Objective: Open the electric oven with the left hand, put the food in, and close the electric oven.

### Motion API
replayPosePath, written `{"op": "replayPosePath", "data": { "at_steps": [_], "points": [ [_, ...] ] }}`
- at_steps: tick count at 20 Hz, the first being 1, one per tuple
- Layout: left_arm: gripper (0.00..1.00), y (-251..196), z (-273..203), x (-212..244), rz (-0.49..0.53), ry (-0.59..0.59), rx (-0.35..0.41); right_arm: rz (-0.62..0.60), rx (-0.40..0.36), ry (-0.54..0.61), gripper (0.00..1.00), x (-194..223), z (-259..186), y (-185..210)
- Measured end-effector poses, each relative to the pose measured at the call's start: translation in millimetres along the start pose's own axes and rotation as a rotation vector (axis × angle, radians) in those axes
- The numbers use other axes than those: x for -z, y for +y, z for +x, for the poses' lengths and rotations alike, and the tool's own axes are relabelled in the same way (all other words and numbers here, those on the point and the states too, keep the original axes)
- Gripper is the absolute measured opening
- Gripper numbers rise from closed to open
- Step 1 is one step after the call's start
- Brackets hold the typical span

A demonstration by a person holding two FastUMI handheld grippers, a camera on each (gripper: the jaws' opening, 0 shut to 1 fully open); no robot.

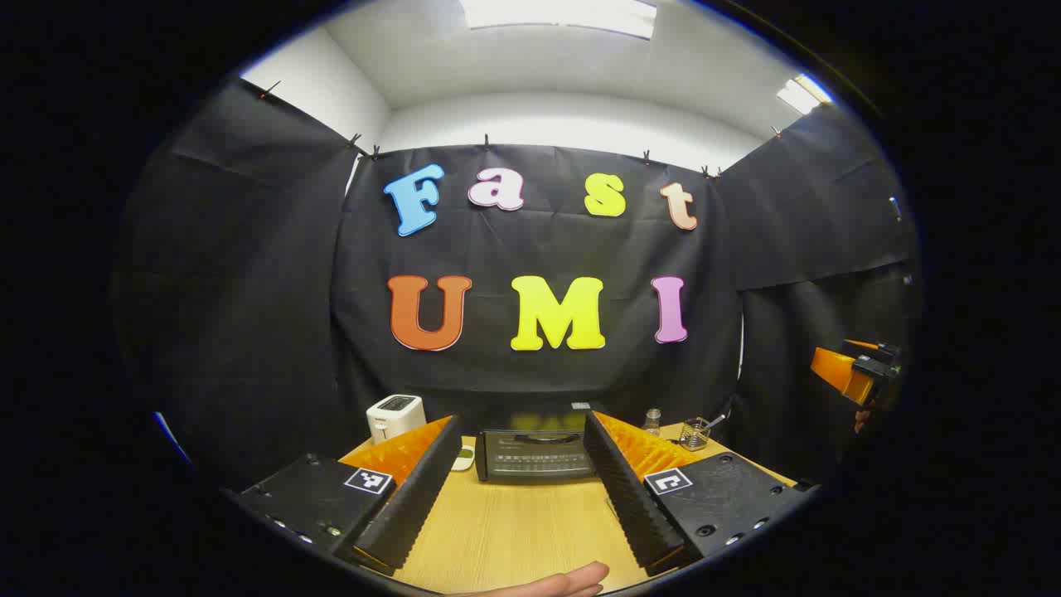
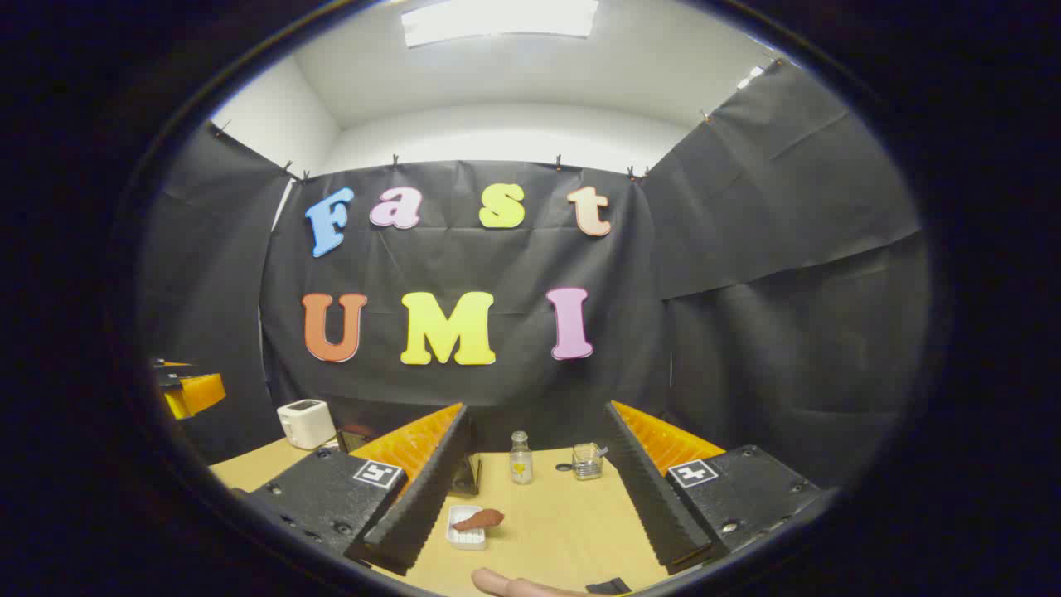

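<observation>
The black electric oven [image 1: 535, 454] stands at the far side of the wooden table [image 1: 514, 531] with its door closed. It lies straight ahead between the fingers of my left gripper [image 1: 522, 420], which is open, empty and well short of it. In the right gripper view, a brown piece of food [image 2: 481, 520] lies on a small white dish [image 2: 466, 535]. It is just inside the left finger of my right gripper [image 2: 537, 410], which is open and holds nothing. A corner of the oven [image 2: 469, 474] peeks out behind that finger.
A white toaster [image 1: 396, 417] stands left of the oven. A small bottle [image 2: 520, 458] and a glass jar [image 2: 587, 461] sit at the back right. The other gripper [image 1: 858, 373] hovers far right in the left gripper view. A hand [image 1: 551, 582] shows at the bottom edge.
</observation>
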State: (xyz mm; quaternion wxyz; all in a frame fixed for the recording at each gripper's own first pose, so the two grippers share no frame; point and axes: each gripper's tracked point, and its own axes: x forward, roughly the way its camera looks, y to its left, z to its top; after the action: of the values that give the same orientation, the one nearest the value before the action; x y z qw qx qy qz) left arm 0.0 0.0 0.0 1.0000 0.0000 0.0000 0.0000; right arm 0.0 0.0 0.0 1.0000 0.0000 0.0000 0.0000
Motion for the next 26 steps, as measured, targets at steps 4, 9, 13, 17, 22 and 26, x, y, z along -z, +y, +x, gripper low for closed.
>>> {"op": "replayPosePath", "data": {
  "at_steps": [4, 9, 13, 17, 22, 26],
  "points": [
    [0.95, 6, 7, 6, 0.002, -0.007, -0.036, 0.004, -0.002, 0.006, 1.00, 8, 8, -2],
    [0.95, 17, 27, 13, 0.014, -0.001, -0.056, 0.040, -0.003, -0.010, 1.00, 10, 22, -4],
    [0.94, 17, 60, 11, 0.003, -0.003, -0.059, 0.022, -0.009, -0.017, 1.00, 10, 43, -3],
    [0.95, 7, 118, 13, -0.022, 0.028, -0.034, -0.013, -0.017, -0.016, 1.00, 5, 74, 0],
    [0.95, -15, 207, 46, -0.016, 0.104, 0.005, -0.008, -0.032, 0.004, 1.00, 5, 107, -3],
    [0.95, -37, 266, 103, -0.033, 0.251, 0.065, -0.007, -0.024, 0.016, 0.98, 5, 121, -11]
  ]
}}
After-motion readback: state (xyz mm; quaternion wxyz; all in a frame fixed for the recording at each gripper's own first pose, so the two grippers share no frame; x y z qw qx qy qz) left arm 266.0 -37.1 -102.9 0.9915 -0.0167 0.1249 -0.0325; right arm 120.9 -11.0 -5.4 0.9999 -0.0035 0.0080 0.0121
